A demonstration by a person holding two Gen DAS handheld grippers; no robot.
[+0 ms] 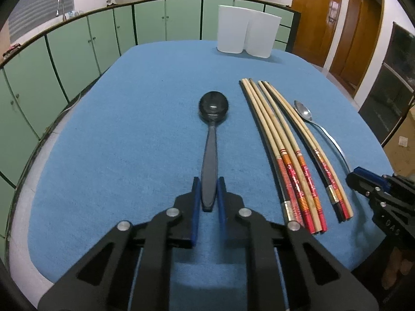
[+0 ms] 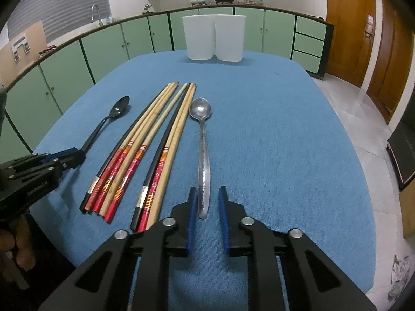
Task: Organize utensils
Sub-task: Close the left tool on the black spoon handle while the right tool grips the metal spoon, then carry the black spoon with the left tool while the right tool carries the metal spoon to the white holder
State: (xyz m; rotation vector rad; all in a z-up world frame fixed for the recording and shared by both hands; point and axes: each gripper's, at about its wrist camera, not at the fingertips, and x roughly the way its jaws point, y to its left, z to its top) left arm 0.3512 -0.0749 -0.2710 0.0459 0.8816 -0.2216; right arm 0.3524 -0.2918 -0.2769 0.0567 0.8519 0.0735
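Left wrist view: left gripper (image 1: 209, 185) pinches the black spoon (image 1: 211, 140) by its handle end on the blue table (image 1: 129, 142); printing on the chopsticks (image 1: 293, 153) is unreadable
Right wrist view: right gripper (image 2: 207, 197) straddles the steel spoon (image 2: 203, 155) handle, right pad visibly clear of it; grip uncertain; white letters on the left gripper's body are blurred; white holder (image 2: 214, 37) stands far back

The left hand-held gripper (image 1: 208, 197) clamps the black spoon's (image 1: 211, 140) handle; chopsticks (image 1: 290, 150) lie beside it on the desk (image 1: 116, 142).
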